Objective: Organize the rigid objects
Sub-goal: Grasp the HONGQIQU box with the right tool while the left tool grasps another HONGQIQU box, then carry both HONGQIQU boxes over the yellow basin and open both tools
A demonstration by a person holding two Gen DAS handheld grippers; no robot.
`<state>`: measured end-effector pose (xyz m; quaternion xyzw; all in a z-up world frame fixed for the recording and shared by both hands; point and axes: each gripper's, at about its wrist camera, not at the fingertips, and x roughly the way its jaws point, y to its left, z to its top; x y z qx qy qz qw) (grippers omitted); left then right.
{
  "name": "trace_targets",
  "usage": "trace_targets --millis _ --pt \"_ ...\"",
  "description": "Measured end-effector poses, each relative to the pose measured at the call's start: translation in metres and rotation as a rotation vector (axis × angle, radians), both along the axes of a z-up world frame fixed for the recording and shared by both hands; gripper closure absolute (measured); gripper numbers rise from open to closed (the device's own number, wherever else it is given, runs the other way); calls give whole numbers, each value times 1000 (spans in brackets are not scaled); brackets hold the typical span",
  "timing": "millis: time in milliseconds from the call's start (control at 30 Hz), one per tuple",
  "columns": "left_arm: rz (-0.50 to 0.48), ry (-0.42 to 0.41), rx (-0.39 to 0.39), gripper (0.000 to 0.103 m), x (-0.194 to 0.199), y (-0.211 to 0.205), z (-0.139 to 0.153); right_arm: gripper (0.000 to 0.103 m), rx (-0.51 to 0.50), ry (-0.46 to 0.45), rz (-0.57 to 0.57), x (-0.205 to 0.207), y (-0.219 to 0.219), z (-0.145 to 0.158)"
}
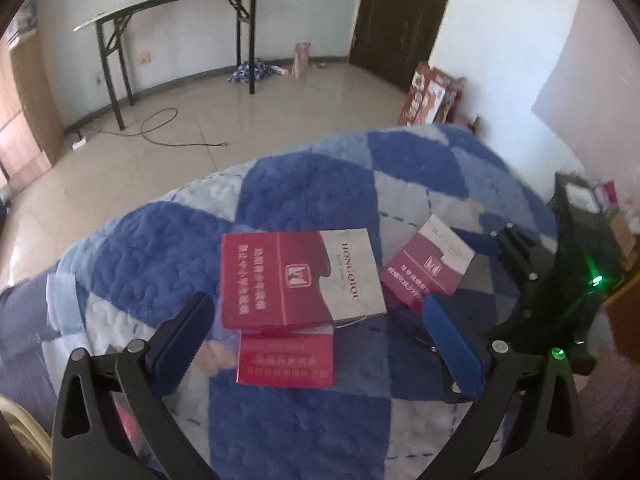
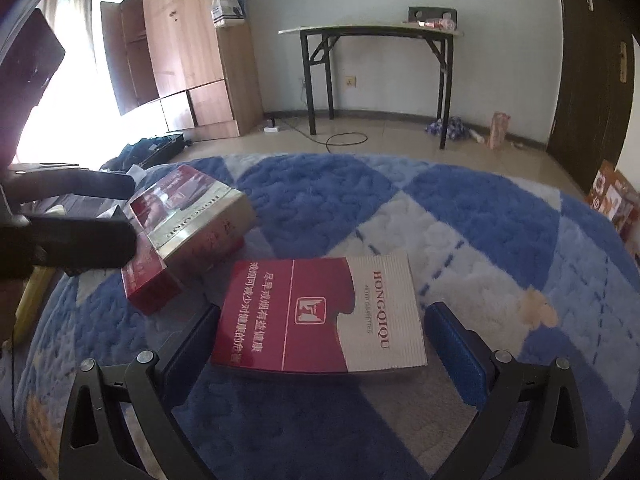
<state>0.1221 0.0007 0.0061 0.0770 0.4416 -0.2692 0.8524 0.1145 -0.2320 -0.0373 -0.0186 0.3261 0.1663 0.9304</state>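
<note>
On the blue-and-white checked quilt (image 2: 340, 200) lie red-and-white cigarette cartons marked HONGQIQU. The nearest carton (image 2: 320, 316) lies flat on the quilt between the spread fingers of the right gripper (image 2: 320, 344), whose blue pads stand on either side of it without pressing it. Left of that carton, a second carton (image 2: 196, 216) sits tilted on top of a smaller red pack (image 2: 146, 284), just beside the dark fingers of the other tool. In the left wrist view, the left gripper (image 1: 316, 344) is also spread wide, above the stacked carton (image 1: 298, 278) and the red pack (image 1: 285, 360) beneath it. Behind the quilt, a folding table (image 2: 372, 32) stands against the wall.
</note>
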Motion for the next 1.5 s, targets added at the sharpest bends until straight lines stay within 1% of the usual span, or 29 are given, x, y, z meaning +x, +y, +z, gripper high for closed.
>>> trace_targets --millis 67,200,233,267,333,467,533,567,600,633,667,700,767,867,933,967,1000,1067,1133,1167,1200,1233,1300,1367,1433,1500 --pt "9 -1 23 0 2 -5 -3 0 3 -2 -2 -1 0 1" --pt "33 20 -1 0 13 -13 -8 0 -7 -4 -3 -1 1 1" --pt "36 29 3 0 17 -14 -11 0 -9 -3 -2 -1 2 1" --pt "37 36 13 0 18 -17 -12 0 -10 -1 -3 0 1 1" --pt "39 42 57 0 22 -22 -19 0 -12 3 -3 1 1 0" --pt "45 43 84 0 24 -26 -25 0 -16 12 -2 2 2 -1" --pt "60 28 87 0 24 -25 -25 0 -16 12 -2 3 2 -1" --pt "65 25 83 9 25 -24 -25 0 -15 10 -2 2 1 -1" --pt "71 31 61 14 26 -21 -25 1 -13 9 -2 2 1 0" --pt "80 34 44 13 26 -19 -24 6 -14 7 -4 2 1 0" --pt "83 33 25 14 26 -17 -23 14 -20 3 -17 2 0 0" --pt "74 32 17 14 25 -15 -23 14 -32 2 -27 2 1 0" --pt "81 -8 -3 14 20 -9 -18 15 -37 0 -23 2 2 0" --pt "124 -78 -82 14 -6 23 12 15 15 4 2 0 -6 4" --pt "161 -154 -118 14 -44 65 44 15 83 -3 34 -5 -16 13" --pt "196 -194 -106 14 -68 93 59 15 106 -14 54 -8 -18 19" --pt "225 -216 -92 14 -81 111 67 15 128 -37 88 -16 -20 30" --pt "349 -267 -47 14 -131 179 86 15 143 -76 163 -32 -13 49" --pt "478 -263 0 14 -168 238 88 15 126 -116 279 -53 12 70" --pt "521 -261 19 14 -180 256 85 15 89 -121 360 -64 36 80" --pt "577 -251 53 14 -195 279 80 15 66 -122 418 -71 56 86" --pt "640 -238 78 14 -211 303 71 15 50 -117 473 -76 77 90" --pt "721 -175 82 14 -228 340 47 15 18 -73 624 -86 136 95" --pt "762 -136 73 14 -231 361 29 15 -48 -38 735 -97 191 90" --pt "783 -108 47 14 -223 379 11 15 -149 -22 852 -116 250 78" --pt "788 -89 20 14 -208 386 3 15 -206 13 923 -129 291 63"
